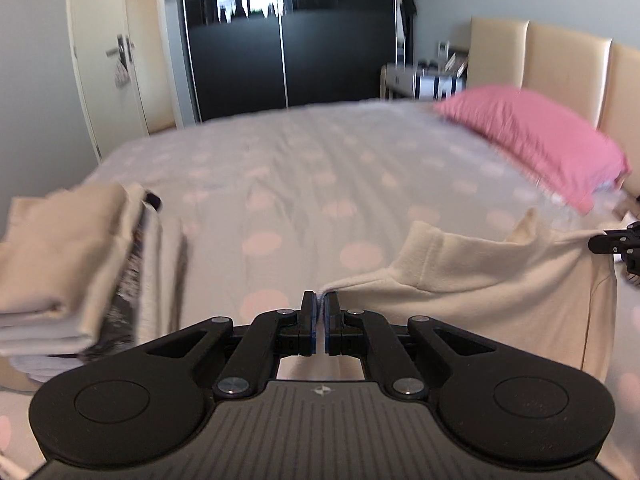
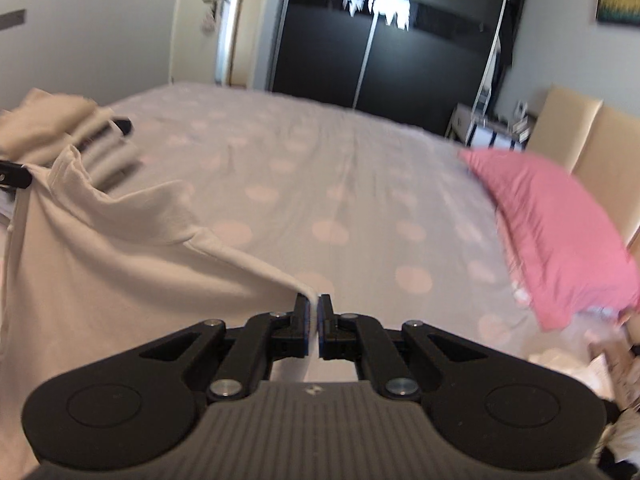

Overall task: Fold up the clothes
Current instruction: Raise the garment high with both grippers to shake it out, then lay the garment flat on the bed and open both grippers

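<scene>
Black jaws of our left gripper [image 1: 320, 312] sit closest, clamped together on one top corner of a cream garment [image 1: 500, 292]. Our right gripper [image 2: 314, 316] pinches the opposite corner the same way, so the garment hangs stretched between the two, just above the near edge of the bed [image 1: 304, 168]. We see the bed fill most of both views, covered in a pale grey sheet with pink dots. Black sliding wardrobe doors [image 1: 288, 32] stand beyond it. A pink pillow [image 1: 532, 136] lies at the right by the headboard. A stack of folded clothes [image 1: 60, 264] rests at the left.
</scene>
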Motion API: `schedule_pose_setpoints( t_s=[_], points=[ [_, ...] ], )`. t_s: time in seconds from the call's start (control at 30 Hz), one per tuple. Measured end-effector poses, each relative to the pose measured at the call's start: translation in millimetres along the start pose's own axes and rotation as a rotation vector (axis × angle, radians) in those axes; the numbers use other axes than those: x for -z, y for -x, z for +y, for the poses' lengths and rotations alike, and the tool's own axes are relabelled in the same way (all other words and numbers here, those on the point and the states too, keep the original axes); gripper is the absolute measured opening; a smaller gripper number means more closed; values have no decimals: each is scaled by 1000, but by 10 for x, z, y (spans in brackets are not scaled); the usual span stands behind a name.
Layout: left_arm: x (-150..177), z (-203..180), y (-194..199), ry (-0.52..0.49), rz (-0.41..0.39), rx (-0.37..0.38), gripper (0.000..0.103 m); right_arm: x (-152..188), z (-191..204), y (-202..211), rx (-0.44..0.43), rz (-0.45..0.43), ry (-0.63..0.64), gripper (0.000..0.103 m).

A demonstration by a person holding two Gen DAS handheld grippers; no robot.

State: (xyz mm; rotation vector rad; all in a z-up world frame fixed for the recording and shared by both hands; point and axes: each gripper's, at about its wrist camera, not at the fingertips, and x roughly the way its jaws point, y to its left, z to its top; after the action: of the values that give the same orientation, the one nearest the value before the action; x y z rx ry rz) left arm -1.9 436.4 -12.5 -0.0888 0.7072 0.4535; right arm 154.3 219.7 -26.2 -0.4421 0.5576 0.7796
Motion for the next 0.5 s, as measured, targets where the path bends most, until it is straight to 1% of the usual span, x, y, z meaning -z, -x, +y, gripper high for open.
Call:
schedule_pose_setpoints(
  t_s=[0.1, 0.17, 0.27, 0.33, 0.37, 0.4, 0.43, 0.5],
  points=[
    [68, -1, -351, -15, 52, -1, 2, -128, -40, -549, 2, 54, -11, 5],
    [88, 2, -562, -26, 85, 3, 2, -184, -70, -838, 2, 85, -14, 5],
    [134, 11, -868, -16, 138, 18, 2, -163, -35, -1193, -6, 138, -29, 5],
    [191, 40, -1002, 14, 161, 33, 3, -119, 2, -1319, -20, 169, -38, 6],
    [216, 58, -1051, 27, 171, 39, 4, -93, 18, -1371, -28, 184, -42, 10],
    [229, 83, -1053, 35, 178, 43, 4, -69, 33, -1417, -36, 197, -46, 16],
    [243, 108, -1054, 43, 186, 46, 4, -52, 40, -1438, -43, 204, -49, 19],
    [270, 158, -1046, 56, 199, 53, 6, -34, 47, -1413, -40, 209, -48, 35]
  ],
)
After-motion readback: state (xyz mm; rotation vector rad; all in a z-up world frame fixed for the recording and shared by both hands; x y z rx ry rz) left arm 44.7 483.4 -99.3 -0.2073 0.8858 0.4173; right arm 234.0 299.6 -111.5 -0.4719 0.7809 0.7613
